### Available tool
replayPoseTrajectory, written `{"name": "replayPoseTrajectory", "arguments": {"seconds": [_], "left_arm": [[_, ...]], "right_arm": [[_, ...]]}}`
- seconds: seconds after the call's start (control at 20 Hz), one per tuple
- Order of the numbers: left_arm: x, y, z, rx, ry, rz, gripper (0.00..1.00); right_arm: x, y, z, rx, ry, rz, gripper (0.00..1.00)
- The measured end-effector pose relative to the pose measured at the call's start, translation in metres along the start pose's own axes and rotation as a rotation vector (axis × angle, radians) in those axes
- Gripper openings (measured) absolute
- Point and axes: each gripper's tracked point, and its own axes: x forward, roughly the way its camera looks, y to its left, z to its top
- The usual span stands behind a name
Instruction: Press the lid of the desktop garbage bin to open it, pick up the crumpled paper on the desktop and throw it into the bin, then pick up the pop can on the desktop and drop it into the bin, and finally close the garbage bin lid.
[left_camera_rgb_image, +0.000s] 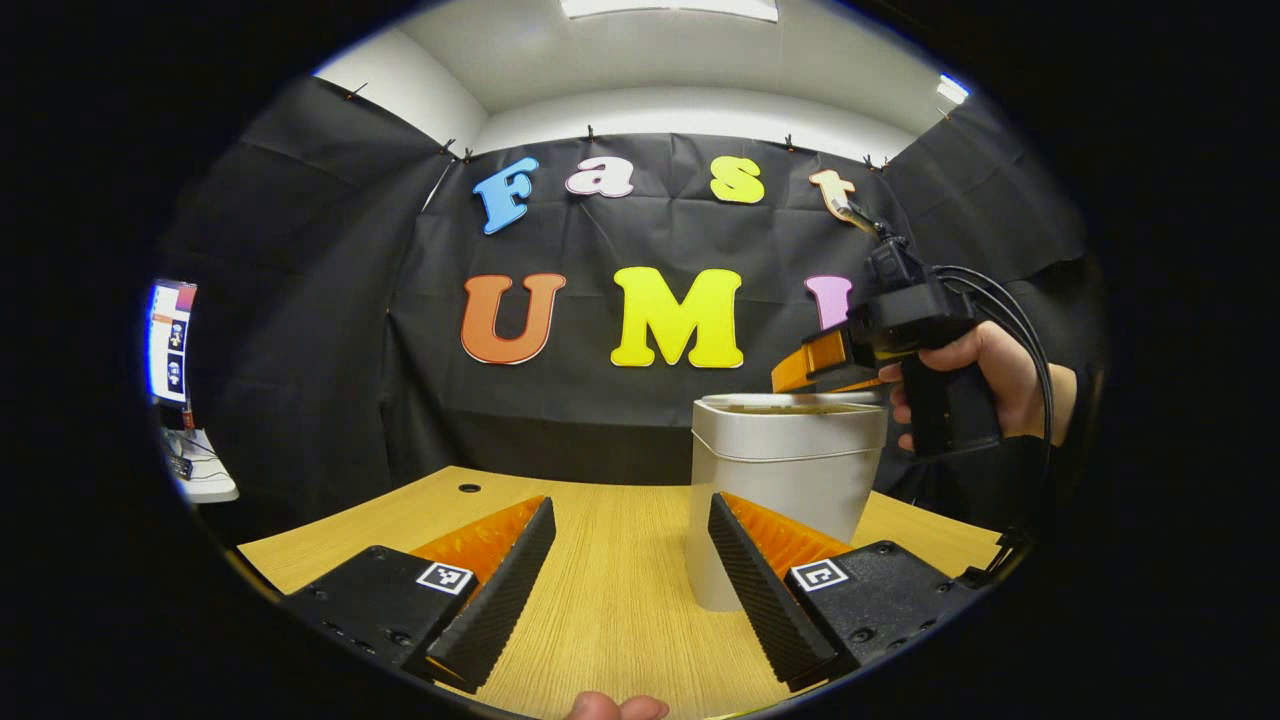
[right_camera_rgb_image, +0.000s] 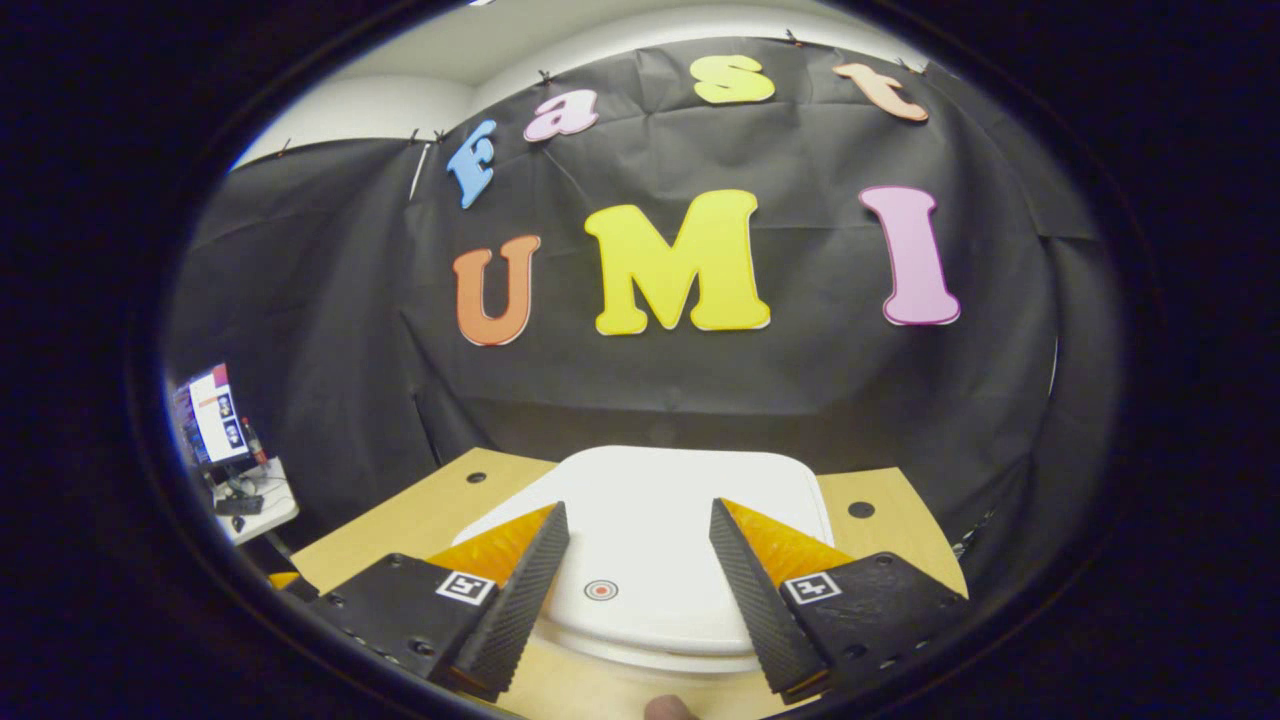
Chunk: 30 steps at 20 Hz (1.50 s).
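Bin lid down, both claws empty, right claw poised over the lid.

The wooden counter (left_camera_rgb_image: 610, 590) carries the white desktop garbage bin (left_camera_rgb_image: 780, 480), standing upright just beyond the left claw (left_camera_rgb_image: 632, 560), whose fingers are spread wide and hold nothing. In the right gripper view the bin's lid (right_camera_rgb_image: 650, 500) lies flat and closed just under the right claw (right_camera_rgb_image: 640, 575), open wide and empty, with the small round press mark (right_camera_rgb_image: 600, 590) between its fingers. No crumpled paper or pop can is on the visible counter, so either the task has not begun or only the final closing step is finishing; I cannot tell which.
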Motion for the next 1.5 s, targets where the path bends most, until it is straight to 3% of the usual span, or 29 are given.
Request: {"name": "replayPoseTrajectory", "arguments": {"seconds": [0.6, 0.7, 0.9, 0.95, 1.2, 1.35, 1.4, 1.45, 1.5], "left_arm": [[0.006, 0.001, -0.012, -0.01, 0.033, -0.003, 0.99], [0.006, 0.004, -0.016, -0.013, 0.043, 0.004, 0.99], [0.007, 0.004, -0.017, -0.018, 0.041, 0.007, 0.99], [0.008, 0.004, -0.017, -0.017, 0.044, 0.007, 0.99], [0.007, 0.004, -0.016, -0.009, 0.043, 0.011, 0.99], [0.007, 0.003, -0.017, -0.011, 0.039, 0.014, 0.99], [0.008, 0.002, -0.018, -0.013, 0.041, 0.01, 0.99], [0.009, 0.0, -0.019, -0.014, 0.043, 0.006, 0.99], [0.007, -0.001, -0.018, -0.013, 0.043, 0.004, 0.99]], "right_arm": [[-0.006, -0.003, -0.006, -0.042, -0.154, -0.012, 0.86], [-0.005, -0.006, -0.008, -0.022, -0.186, -0.009, 0.67], [-0.005, -0.013, -0.011, -0.021, -0.2, -0.025, 0.67], [-0.002, -0.013, -0.015, -0.026, -0.177, -0.028, 0.37], [-0.004, -0.011, -0.008, -0.031, -0.183, -0.05, 0.38], [-0.011, -0.02, 0.003, -0.086, -0.236, -0.134, 0.39], [-0.015, -0.017, 0.004, -0.078, -0.25, -0.124, 0.53], [-0.016, -0.011, 0.001, -0.059, -0.246, -0.083, 0.76], [-0.018, -0.007, -0.006, -0.033, -0.238, -0.059, 0.82]]}}
